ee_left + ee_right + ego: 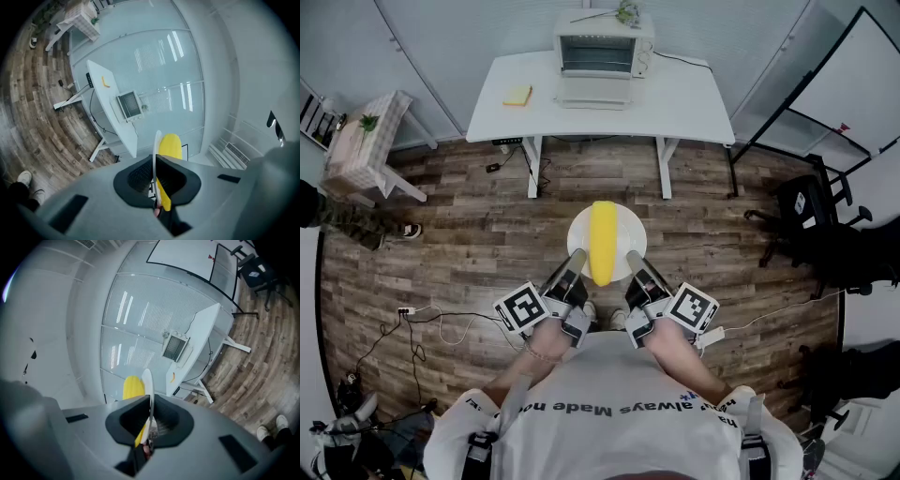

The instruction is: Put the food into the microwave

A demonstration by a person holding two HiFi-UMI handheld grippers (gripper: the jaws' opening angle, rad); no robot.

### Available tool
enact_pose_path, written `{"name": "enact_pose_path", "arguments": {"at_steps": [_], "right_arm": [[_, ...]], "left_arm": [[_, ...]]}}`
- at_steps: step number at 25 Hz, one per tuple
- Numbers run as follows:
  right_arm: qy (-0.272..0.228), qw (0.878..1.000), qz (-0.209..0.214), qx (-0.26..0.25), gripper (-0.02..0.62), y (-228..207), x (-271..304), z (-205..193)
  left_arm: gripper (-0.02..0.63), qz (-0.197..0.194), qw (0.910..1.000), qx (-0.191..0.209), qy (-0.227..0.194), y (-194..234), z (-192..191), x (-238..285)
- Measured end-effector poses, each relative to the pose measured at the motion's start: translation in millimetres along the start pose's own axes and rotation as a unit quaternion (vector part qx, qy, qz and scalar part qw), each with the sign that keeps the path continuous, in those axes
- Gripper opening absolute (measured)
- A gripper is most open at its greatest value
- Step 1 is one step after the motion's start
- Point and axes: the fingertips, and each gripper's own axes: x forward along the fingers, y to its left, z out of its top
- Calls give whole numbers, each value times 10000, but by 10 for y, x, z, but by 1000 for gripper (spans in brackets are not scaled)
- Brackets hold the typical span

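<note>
A long yellow piece of food point(602, 242) lies on a round white plate point(578, 233), held over the wooden floor in front of me. My left gripper point(575, 266) is shut on the plate's left near rim, and my right gripper point(636, 266) on its right near rim. In the left gripper view the plate point(155, 152) shows edge-on between the jaws with the food point(169, 145) beyond it. The right gripper view gives the same edge-on plate point(149, 389) and food point(131, 387). The white microwave point(598, 47) stands far ahead on a white desk point(684, 105), its door down.
A yellow item point(517, 95) lies on the desk, left of the microwave. A small checked table point(364, 141) and a person's leg point(356, 223) are at the left. Black chairs point(811, 220) stand at the right. Cables point(422, 323) trail on the floor at lower left.
</note>
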Motion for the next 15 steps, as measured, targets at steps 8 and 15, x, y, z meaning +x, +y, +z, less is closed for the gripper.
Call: {"name": "enact_pose_path", "arguments": {"at_steps": [8, 15], "right_arm": [[-39, 10000, -20, -13, 25, 35, 100, -126], [-124, 9999, -112, 45, 26, 9, 148, -187]], "left_arm": [[17, -184, 9996, -207, -10, 10, 100, -76], [17, -129, 9999, -95, 62, 79, 178, -103]]}}
